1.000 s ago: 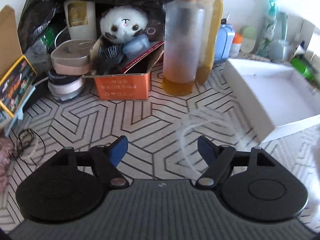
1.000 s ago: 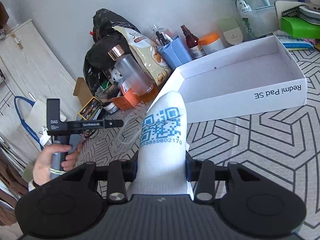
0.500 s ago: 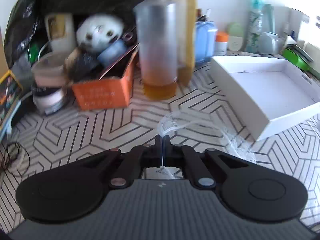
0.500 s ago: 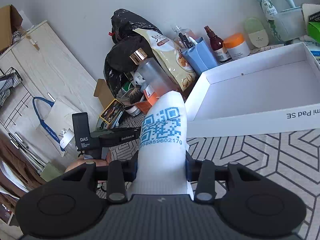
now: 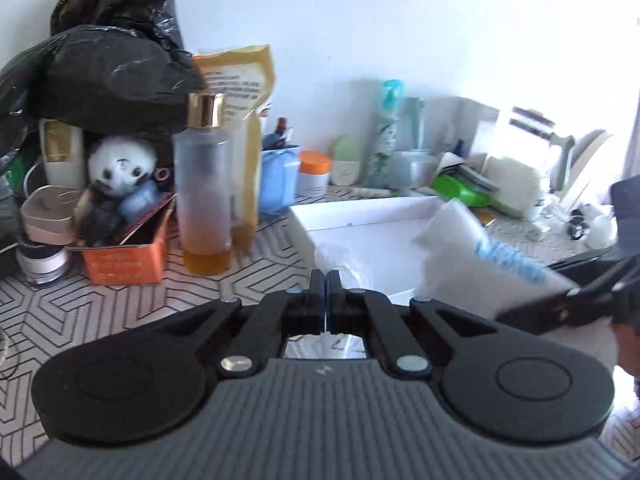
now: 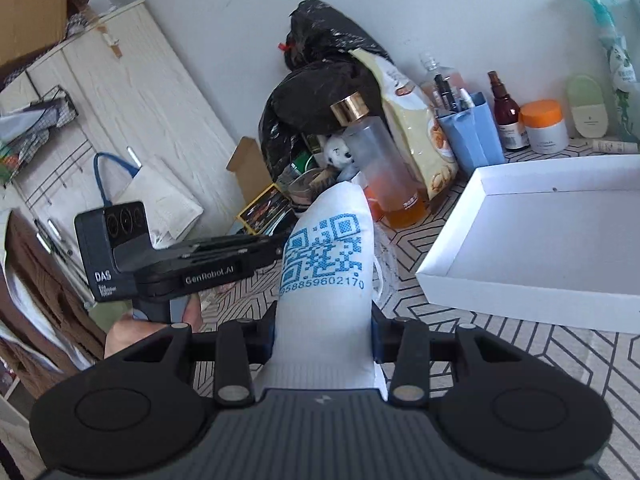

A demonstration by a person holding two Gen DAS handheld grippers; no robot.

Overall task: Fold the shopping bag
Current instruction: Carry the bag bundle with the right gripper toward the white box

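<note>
Now pinching the clear shopping bag between fully closed left gripper fingertips; right gripper clamping the white folded bundle, half-spread.

Plain white wall behind a tabletop in a black-on-white geometric pattern. Left of the tabletop: cream wood-grain cabinet, cardboard box on top. Strong daylight blows out the wall's far right end.
</note>
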